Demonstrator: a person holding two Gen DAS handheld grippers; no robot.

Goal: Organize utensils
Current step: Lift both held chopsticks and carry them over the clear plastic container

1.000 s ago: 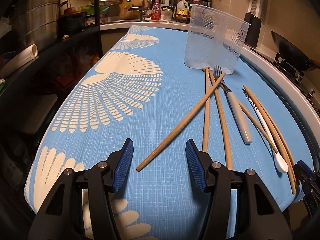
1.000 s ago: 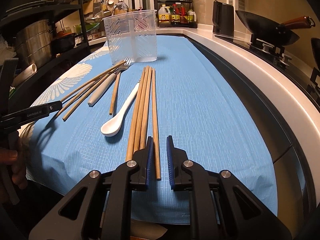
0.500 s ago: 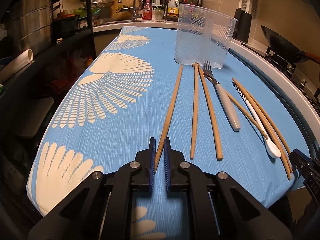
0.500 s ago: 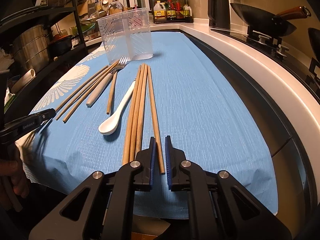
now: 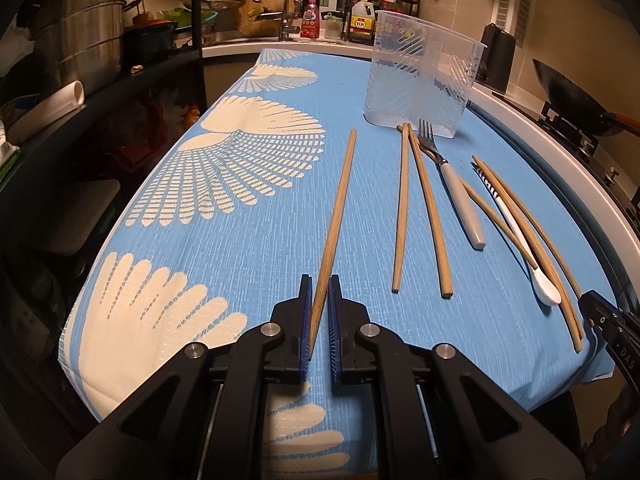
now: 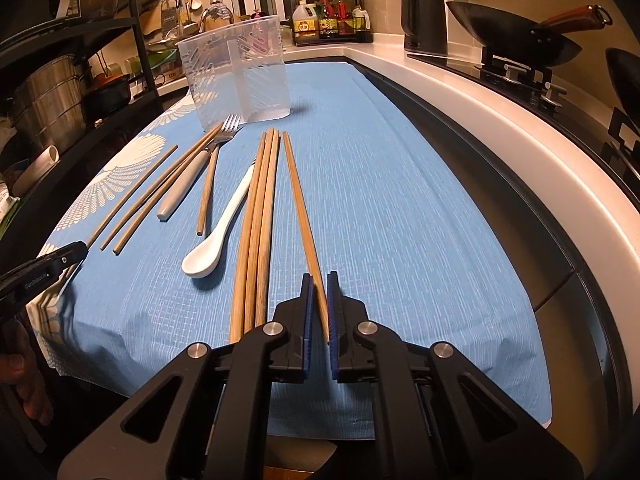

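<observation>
On the blue cloth lie several wooden chopsticks, a fork with a grey handle [image 5: 460, 196] [image 6: 182, 184] and a white spoon [image 5: 546, 288] [image 6: 216, 240]. A clear divided utensil holder [image 5: 420, 84] [image 6: 238, 76] stands upright at the far end. My left gripper [image 5: 319, 300] is shut on the near end of one chopstick [image 5: 340, 204], which points away toward the holder. My right gripper [image 6: 317, 296] is shut on the near end of another chopstick [image 6: 298, 200], just right of a bundle of three chopsticks [image 6: 258, 220].
A white counter edge [image 6: 500, 120] runs along the right, with a wok [image 6: 516, 34] on a stove and a black kettle [image 6: 424, 18] behind it. A dark shelf rack with steel pots [image 5: 80, 32] stands at the left. A sink and bottles line the back.
The left gripper went from open around a slanted chopstick to shut on it, and the chopstick swung straight. The right gripper's jaws drew tight on its chopstick.
</observation>
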